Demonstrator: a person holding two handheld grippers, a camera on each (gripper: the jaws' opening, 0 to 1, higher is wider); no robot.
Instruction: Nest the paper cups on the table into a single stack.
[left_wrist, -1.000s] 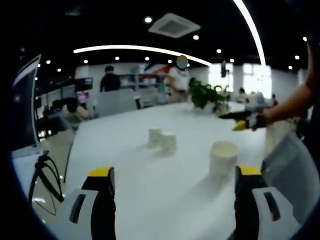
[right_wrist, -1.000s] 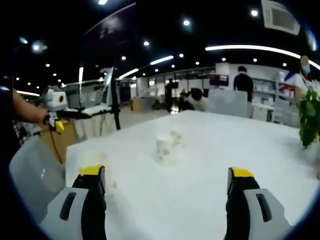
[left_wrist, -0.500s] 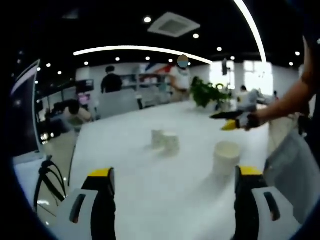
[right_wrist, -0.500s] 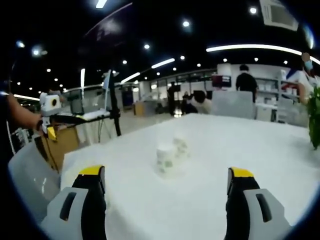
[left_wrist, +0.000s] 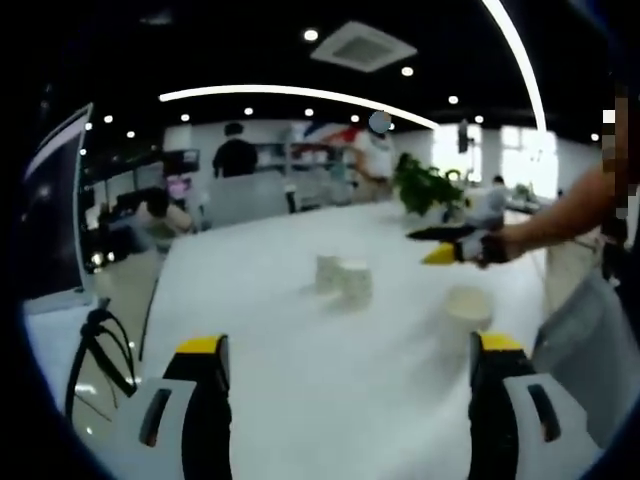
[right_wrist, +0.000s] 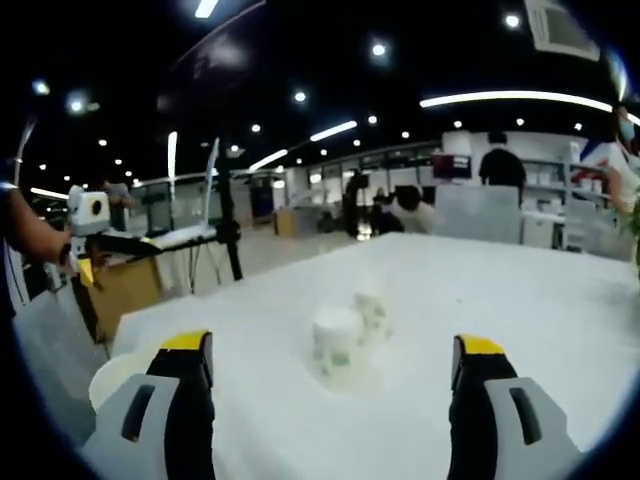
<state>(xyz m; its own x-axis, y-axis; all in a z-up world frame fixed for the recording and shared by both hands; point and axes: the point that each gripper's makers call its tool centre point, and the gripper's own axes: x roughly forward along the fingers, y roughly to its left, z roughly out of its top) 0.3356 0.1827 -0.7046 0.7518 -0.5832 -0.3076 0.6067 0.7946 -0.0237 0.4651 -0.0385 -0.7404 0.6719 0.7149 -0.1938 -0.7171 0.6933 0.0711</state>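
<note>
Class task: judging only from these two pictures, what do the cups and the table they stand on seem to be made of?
Cups: probably paper, matte white with thin walls and a rolled rim; the nearest one looks the same. The blur hides any coating.
Table: a smooth white top with a soft sheen, perhaps laminate; the pictures cannot settle it.

Left yellow-tipped black-and-grey gripper (left_wrist: 345, 352): jaws spread wide, level, holding nothing. Right yellow-tipped black-and-grey gripper (right_wrist: 330, 350): jaws likewise wide apart, unloaded. Person's bare forearm (left_wrist: 560, 215) extended behind right gripper.
</note>
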